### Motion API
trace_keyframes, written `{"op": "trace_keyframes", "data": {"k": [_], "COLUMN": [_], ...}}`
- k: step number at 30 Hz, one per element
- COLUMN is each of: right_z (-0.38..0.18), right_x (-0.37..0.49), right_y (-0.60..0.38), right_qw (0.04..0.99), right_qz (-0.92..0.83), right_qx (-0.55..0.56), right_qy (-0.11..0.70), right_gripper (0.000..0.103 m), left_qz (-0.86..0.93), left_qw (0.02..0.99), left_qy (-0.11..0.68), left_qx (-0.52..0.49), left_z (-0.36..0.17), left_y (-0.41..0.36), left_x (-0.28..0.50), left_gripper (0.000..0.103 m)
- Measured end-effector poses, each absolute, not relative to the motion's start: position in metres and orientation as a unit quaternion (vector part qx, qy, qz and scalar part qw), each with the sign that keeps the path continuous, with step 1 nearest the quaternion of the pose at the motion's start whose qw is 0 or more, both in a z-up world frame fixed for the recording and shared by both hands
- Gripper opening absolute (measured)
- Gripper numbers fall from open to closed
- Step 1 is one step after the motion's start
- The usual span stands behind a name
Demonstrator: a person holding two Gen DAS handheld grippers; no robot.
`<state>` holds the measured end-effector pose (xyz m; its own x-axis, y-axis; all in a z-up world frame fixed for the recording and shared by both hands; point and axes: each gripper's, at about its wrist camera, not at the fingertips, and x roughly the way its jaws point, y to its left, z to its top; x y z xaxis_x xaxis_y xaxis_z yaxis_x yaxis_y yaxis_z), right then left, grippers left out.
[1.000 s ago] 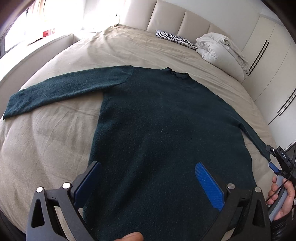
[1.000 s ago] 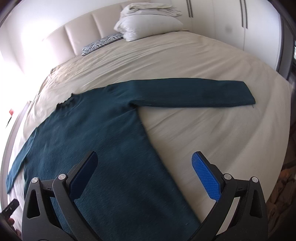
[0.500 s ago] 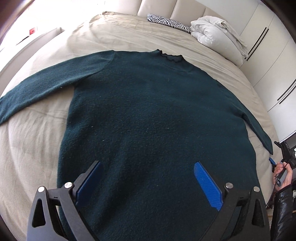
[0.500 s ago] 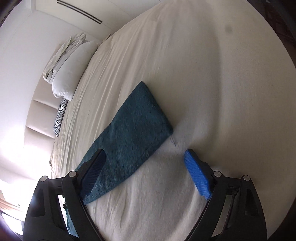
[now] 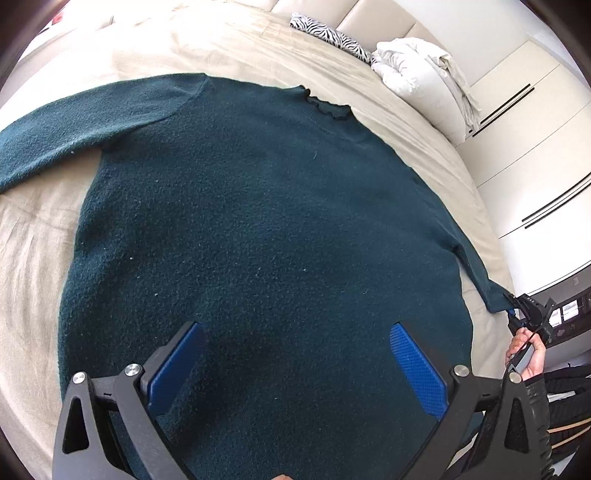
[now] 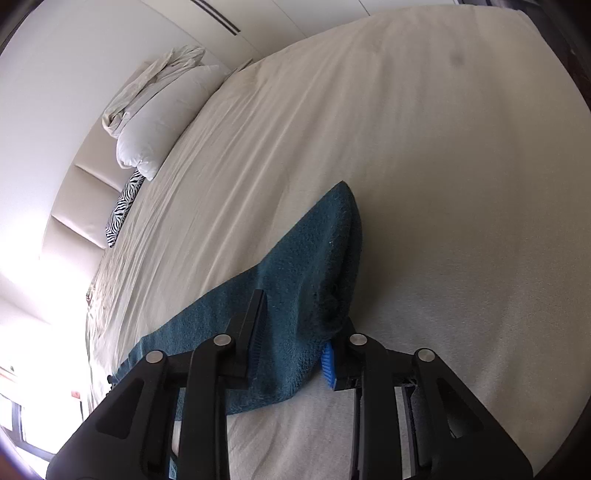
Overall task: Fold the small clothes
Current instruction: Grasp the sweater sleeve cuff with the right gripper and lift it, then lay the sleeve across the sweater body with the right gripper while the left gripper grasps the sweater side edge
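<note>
A dark teal sweater (image 5: 277, 221) lies flat on the beige bed (image 5: 33, 251), neck towards the headboard and both sleeves spread out. My left gripper (image 5: 295, 354) hangs open just above its lower body, with nothing pinched between the blue pads. The right sleeve (image 6: 314, 251) ends between the fingers of my right gripper (image 6: 301, 314). Its jaws are closing, and the cuff is bunched up and pressed between the pads. In the left wrist view the right gripper (image 5: 515, 314) sits at the sleeve's tip by the bed's right edge, held by a hand (image 5: 528, 354).
A white pillow with a folded sheet (image 5: 417, 74) and a zebra cushion (image 5: 325, 33) lie by the padded headboard. White wardrobe doors (image 5: 535, 155) stand to the right of the bed. Bare sheet (image 6: 461, 184) stretches beyond the cuff.
My right gripper swung out from the sweater's body to the right sleeve's end and closed its jaws on the cuff. My left gripper moved in lower over the sweater and stayed open.
</note>
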<state>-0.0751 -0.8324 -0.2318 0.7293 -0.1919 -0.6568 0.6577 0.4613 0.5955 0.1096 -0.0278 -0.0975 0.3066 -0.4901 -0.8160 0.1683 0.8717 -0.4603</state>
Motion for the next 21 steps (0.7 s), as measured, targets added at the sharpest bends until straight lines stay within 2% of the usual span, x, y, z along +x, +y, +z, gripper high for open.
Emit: {"op": "trace_keyframes", "data": {"k": [2,5,11,16,21], "right_z": [-0.214,-0.184,-0.141,-0.149,-0.188], "right_x": [-0.056,-0.026,0.065,0.114,0.127], "right_y": [-0.813,-0.763,-0.622,-0.499,-0.415], "right_qw": [0.835,0.87,0.926,0.935,0.918], "right_qz": [-0.253,-0.218,-0.113,-0.027,0.011], "right_qx": [0.406,0.338,0.169,0.089,0.066], "right_qy": [0.272,0.284,0.318,0.343,0.39], "right_gripper": [0.011,0.008,0.007,0.007,0.008], "left_qz": [-0.203,-0.204,-0.228,-0.25,-0.278], "left_qw": [0.796,0.804,0.803,0.786,0.753], "left_qy": [0.546,0.532,0.507,0.504,0.519], "left_qx": [-0.161,-0.172,-0.213,-0.254,-0.295], "left_z": [-0.096,-0.091,-0.082,-0.083,-0.091], "left_y": [-0.019,-0.013,-0.008,-0.011,-0.032], "left_x": [0.117,0.125,0.145,0.168,0.198], "left_gripper": [0.103,0.102,0.102,0.101,0.101]}}
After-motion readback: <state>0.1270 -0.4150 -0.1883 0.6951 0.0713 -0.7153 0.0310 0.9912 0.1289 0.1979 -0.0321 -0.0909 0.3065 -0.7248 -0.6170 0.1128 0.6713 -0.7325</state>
